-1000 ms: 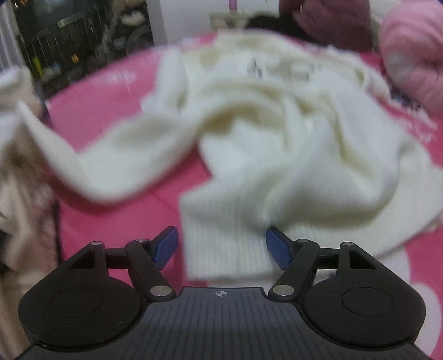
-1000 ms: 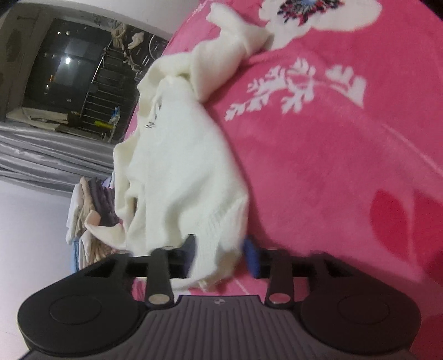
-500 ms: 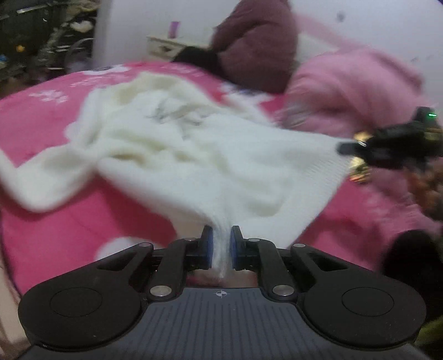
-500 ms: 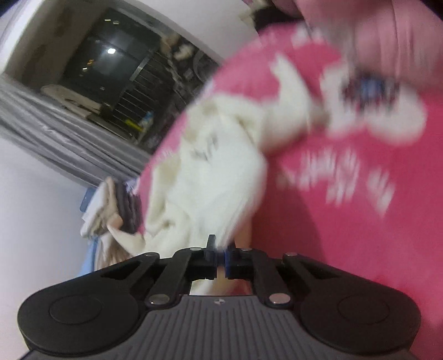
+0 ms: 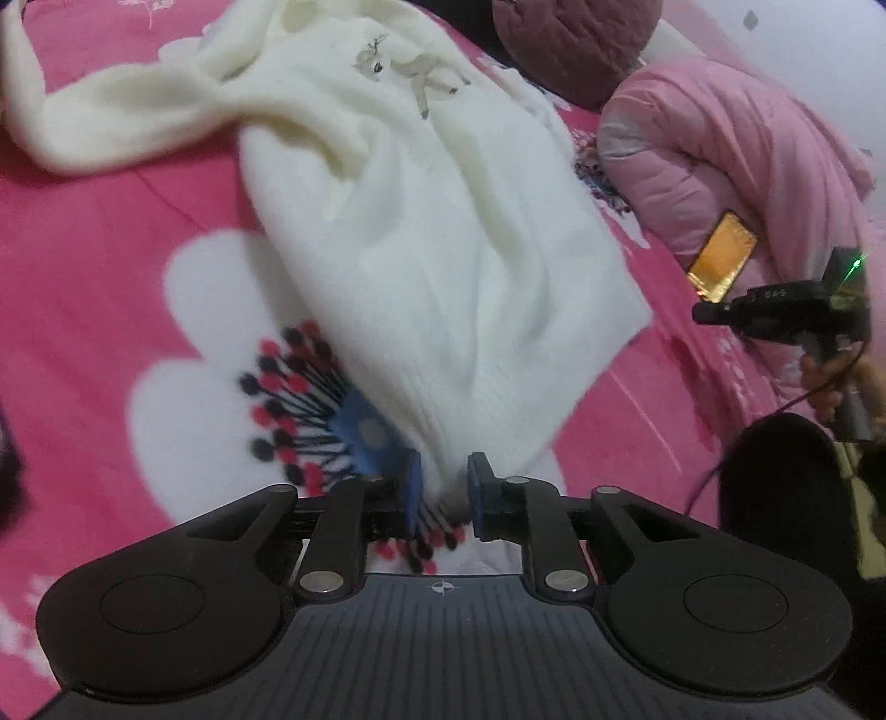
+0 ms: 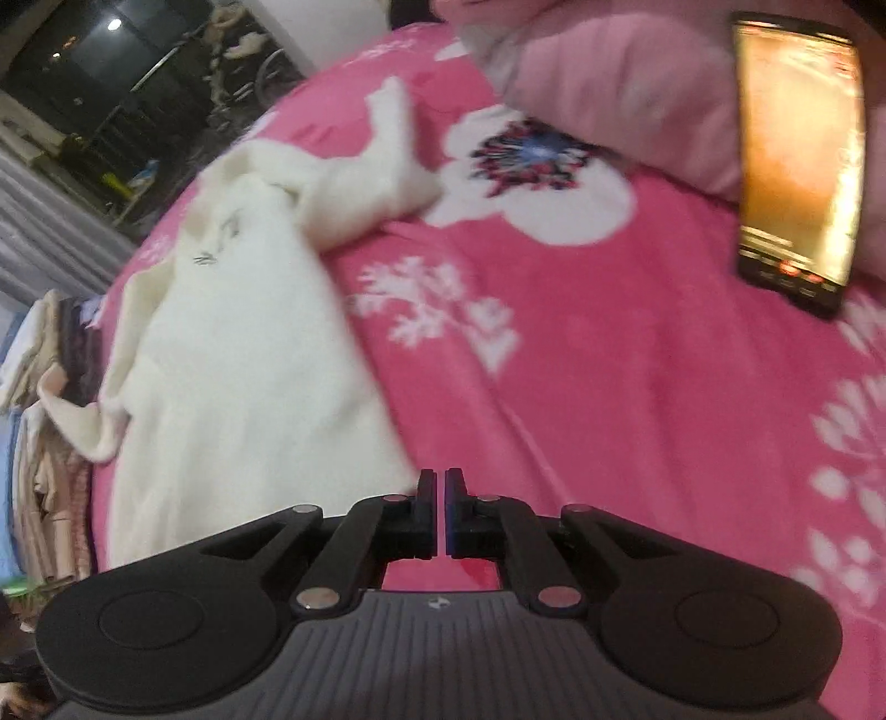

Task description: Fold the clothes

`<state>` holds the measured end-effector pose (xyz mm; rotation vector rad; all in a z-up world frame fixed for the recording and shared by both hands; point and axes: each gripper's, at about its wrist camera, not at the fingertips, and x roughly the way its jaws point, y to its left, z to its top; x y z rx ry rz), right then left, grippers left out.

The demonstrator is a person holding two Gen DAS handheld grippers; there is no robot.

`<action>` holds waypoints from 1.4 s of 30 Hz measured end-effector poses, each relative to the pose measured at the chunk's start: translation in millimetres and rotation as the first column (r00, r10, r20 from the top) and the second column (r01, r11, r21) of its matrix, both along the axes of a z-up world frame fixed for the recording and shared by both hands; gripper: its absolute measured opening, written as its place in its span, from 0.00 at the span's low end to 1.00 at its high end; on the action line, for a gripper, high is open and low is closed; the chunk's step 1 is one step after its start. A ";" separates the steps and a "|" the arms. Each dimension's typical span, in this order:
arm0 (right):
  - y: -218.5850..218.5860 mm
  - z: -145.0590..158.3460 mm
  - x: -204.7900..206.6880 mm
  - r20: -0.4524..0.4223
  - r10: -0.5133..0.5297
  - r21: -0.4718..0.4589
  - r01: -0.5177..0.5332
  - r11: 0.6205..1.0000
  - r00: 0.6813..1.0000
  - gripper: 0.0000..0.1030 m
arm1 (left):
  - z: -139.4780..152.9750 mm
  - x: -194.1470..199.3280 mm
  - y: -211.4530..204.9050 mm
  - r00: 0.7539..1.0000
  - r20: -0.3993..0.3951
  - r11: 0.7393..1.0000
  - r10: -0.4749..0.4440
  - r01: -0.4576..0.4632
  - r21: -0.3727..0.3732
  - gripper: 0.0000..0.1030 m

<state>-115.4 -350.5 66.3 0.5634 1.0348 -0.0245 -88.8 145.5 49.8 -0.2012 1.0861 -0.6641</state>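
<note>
A cream knitted sweater (image 5: 443, 232) lies lengthways on the pink flowered bedspread (image 5: 111, 221), one sleeve stretched out to the left. Its hem narrows into my left gripper (image 5: 444, 482), whose jaws are opening while cloth still fills the gap between the blue pads. My right gripper (image 6: 440, 493) is shut with nothing visible between its fingers. The sweater (image 6: 249, 360) ends just left of its fingertips. The left wrist view shows the right gripper (image 5: 703, 313) off to the right, apart from the free hem corner, with a hand (image 5: 830, 376) holding it.
A lit phone (image 6: 797, 166) leans on a pink padded quilt (image 5: 747, 138) at the right. A maroon padded garment (image 5: 576, 39) sits at the far end. A stack of folded clothes (image 6: 44, 415) stands beyond the bed's left edge.
Both grippers went from open around the hem to shut on it. The sweater was dragged and stretched out. The right gripper has since come away from the cloth, and the left jaws have widened slightly.
</note>
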 end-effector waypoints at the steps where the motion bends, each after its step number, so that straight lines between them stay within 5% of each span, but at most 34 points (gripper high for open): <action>1: -5.2 2.6 -4.2 0.002 -0.021 0.000 0.021 1.000 1.000 0.07 | 6.1 2.3 5.8 1.000 0.002 1.000 -0.004 0.004 0.003 0.22; 6: -10.0 24.4 -5.1 0.110 -0.046 0.072 0.038 0.997 0.993 0.22 | 26.8 42.4 20.2 0.972 0.131 0.981 0.196 -0.194 -0.032 0.58; 11: 26.1 21.1 19.1 0.172 -0.004 0.203 -0.031 0.979 0.985 0.25 | -6.1 120.9 34.2 0.821 -0.030 0.796 0.570 -0.561 -0.229 0.64; 16: 59.9 6.1 33.5 0.194 0.020 0.260 -0.071 0.963 0.981 0.29 | -28.7 165.5 39.8 0.707 -0.090 0.674 0.702 -0.699 -0.239 0.64; 19: 67.1 -8.3 40.4 0.162 0.028 0.254 -0.069 0.965 0.986 0.30 | -31.3 177.8 45.2 0.656 -0.107 0.624 0.747 -0.748 -0.226 0.50; 21: 70.1 -16.2 44.4 0.145 0.037 0.241 -0.071 0.968 0.989 0.30 | -28.3 184.6 45.5 0.633 -0.094 0.606 0.769 -0.768 -0.209 0.23; 23: 70.7 -20.2 46.5 0.137 0.048 0.218 -0.077 0.973 0.989 0.30 | -17.1 187.7 53.8 0.627 -0.075 0.603 0.775 -0.770 -0.208 0.12; 25: 67.9 -22.6 47.3 0.132 0.051 0.200 -0.077 0.977 0.990 0.30 | 0.2 185.9 62.8 0.609 -0.079 0.571 0.789 -0.775 -0.270 0.08; 29: 57.4 -29.8 48.2 0.127 0.034 0.209 -0.061 0.976 0.991 0.30 | 50.1 190.0 80.5 0.584 0.034 0.558 0.811 -0.754 -0.347 0.06; 33: 52.5 -37.9 49.8 0.123 0.020 0.229 -0.047 0.972 0.992 0.30 | 79.3 213.5 76.4 0.593 0.340 0.665 0.730 -0.730 -0.156 0.07; 36: 51.5 -40.7 49.5 0.125 0.017 0.240 -0.047 0.970 0.992 0.27 | 52.9 227.6 65.8 0.663 0.428 0.708 0.615 -0.703 0.072 0.10; 38: 51.2 -41.5 49.9 0.127 0.018 0.242 -0.049 0.969 0.992 0.27 | 35.2 237.0 58.8 0.710 0.467 0.706 0.527 -0.671 0.225 0.12; 40: 50.6 -41.2 49.8 0.132 0.015 0.240 -0.046 0.970 0.991 0.27 | 24.1 239.6 57.5 0.730 0.431 0.694 0.530 -0.666 0.274 0.13; 42: 49.8 -38.4 48.6 0.145 0.012 0.233 -0.046 0.971 0.989 0.28 | 29.3 231.1 60.2 0.726 0.410 0.702 0.552 -0.670 0.241 0.22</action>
